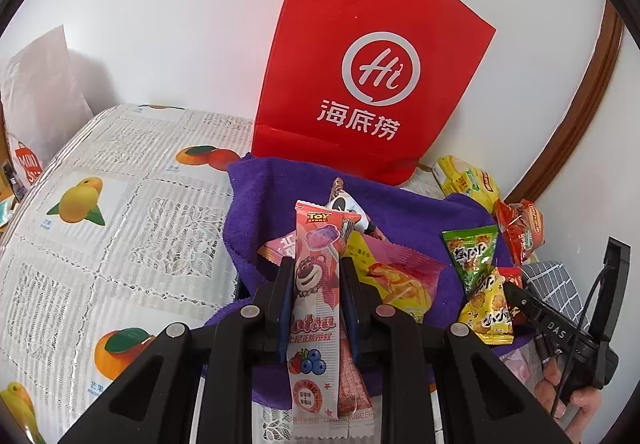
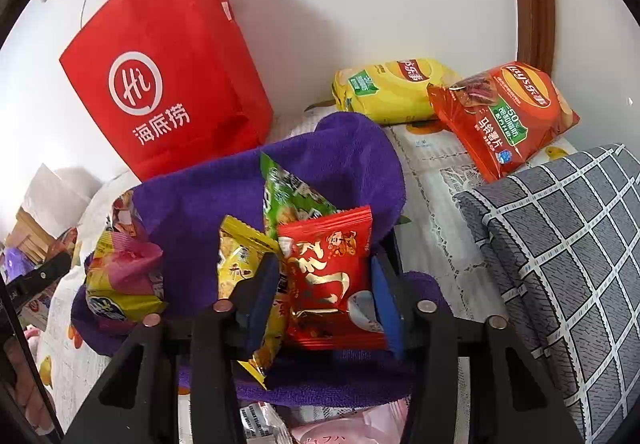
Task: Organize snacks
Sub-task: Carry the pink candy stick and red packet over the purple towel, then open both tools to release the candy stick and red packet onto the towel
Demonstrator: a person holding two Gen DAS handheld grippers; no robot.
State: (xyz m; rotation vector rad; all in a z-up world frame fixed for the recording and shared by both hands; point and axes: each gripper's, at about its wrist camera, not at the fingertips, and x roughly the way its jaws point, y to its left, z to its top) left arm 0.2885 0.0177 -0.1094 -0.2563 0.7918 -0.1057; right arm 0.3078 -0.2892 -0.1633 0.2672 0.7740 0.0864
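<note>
A purple towel-lined basket point(image 1: 400, 212) holds several snack packets. My left gripper point(image 1: 316, 276) is shut on a long pink Lotso lollipop packet point(image 1: 316, 308), held over the basket's near edge. In the right wrist view my right gripper point(image 2: 324, 276) is closed around a red snack packet point(image 2: 328, 276), with a yellow packet point(image 2: 240, 256) against its left finger and a green packet point(image 2: 288, 200) behind. The right gripper also shows in the left wrist view point(image 1: 516, 296) at the yellow point(image 1: 488, 308) and green point(image 1: 472, 252) packets.
A red paper bag point(image 1: 360, 64) stands against the wall behind the basket. Yellow point(image 2: 392, 88) and orange point(image 2: 504, 116) chip bags lie at the back right. A grey checked cushion point(image 2: 568, 252) is on the right. A fruit-print lace tablecloth point(image 1: 120, 212) covers the table.
</note>
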